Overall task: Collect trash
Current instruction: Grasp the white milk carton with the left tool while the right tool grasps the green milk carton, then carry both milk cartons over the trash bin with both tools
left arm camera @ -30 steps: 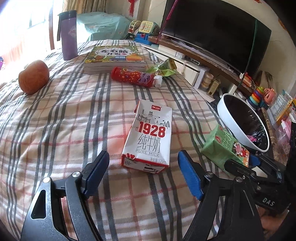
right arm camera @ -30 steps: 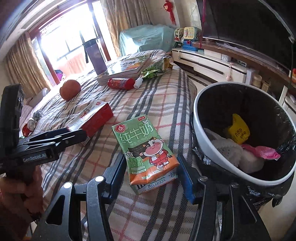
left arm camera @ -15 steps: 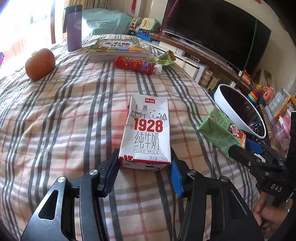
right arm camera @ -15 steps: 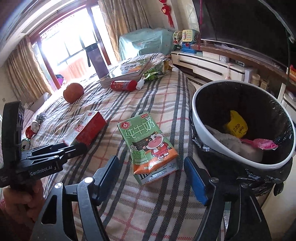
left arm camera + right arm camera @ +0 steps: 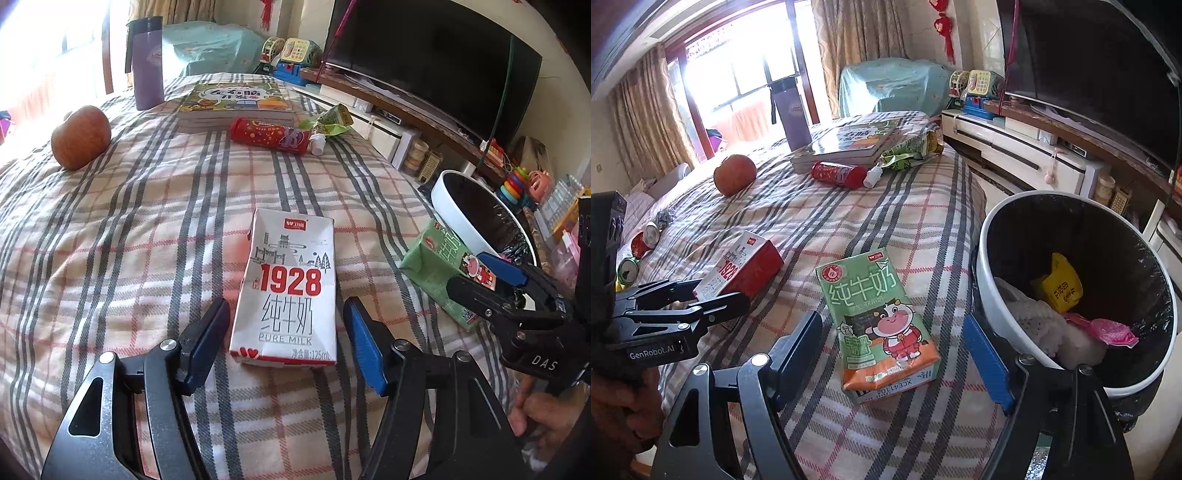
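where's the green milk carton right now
In the right wrist view, the green milk carton lies flat on the plaid blanket, just left of the trash bin.

blanket (image 5: 147,229) — cream, grey-and-red plaid | milk carton (image 5: 288,291) — white, red numerals | second carton (image 5: 879,321) — green, orange base | bin (image 5: 993,295) — white rim, black liner

The plaid blanket (image 5: 129,229) lies bare at ten o'clock from the white milk carton (image 5: 291,291), an easy lane all the way to the apple (image 5: 80,137). At twelve o'clock the way is barred by the red tube (image 5: 271,134), the stack of books (image 5: 232,103) and the purple flask (image 5: 147,62) behind them. At three o'clock the green milk carton (image 5: 879,321) lies near the blanket's edge, and the trash bin (image 5: 993,295) stands just beside it, its white rim tight against the bed. Between the two cartons a strip of blanket stays free.
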`<action>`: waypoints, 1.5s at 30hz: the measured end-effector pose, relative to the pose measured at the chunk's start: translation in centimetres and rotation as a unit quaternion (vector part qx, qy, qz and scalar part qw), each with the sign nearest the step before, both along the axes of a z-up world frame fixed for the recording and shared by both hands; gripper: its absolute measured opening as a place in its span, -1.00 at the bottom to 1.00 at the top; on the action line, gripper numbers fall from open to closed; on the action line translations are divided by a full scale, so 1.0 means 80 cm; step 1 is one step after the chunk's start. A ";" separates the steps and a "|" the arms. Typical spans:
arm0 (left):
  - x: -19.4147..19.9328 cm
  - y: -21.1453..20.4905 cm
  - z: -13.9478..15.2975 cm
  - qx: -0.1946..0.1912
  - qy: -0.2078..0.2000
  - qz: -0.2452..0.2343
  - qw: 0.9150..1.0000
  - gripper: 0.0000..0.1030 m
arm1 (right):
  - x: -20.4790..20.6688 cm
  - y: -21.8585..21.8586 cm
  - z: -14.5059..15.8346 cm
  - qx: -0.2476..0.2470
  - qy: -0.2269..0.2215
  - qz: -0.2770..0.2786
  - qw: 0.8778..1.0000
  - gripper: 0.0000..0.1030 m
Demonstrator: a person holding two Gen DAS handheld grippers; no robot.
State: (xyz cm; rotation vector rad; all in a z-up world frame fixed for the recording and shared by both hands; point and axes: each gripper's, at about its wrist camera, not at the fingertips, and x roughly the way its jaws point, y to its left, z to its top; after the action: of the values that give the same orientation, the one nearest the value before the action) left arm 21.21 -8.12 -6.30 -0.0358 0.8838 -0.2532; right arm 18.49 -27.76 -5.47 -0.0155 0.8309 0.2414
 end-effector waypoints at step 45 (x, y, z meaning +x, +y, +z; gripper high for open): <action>-0.017 0.012 -0.009 -0.017 -0.006 0.005 1.000 -0.04 | -0.004 0.009 -0.006 0.027 0.013 -0.042 0.999 -0.01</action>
State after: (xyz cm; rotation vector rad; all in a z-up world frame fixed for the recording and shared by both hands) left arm 19.82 -7.20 -7.04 -0.0703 0.8665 -0.2584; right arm 18.17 -27.04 -5.99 0.0727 0.8482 0.1857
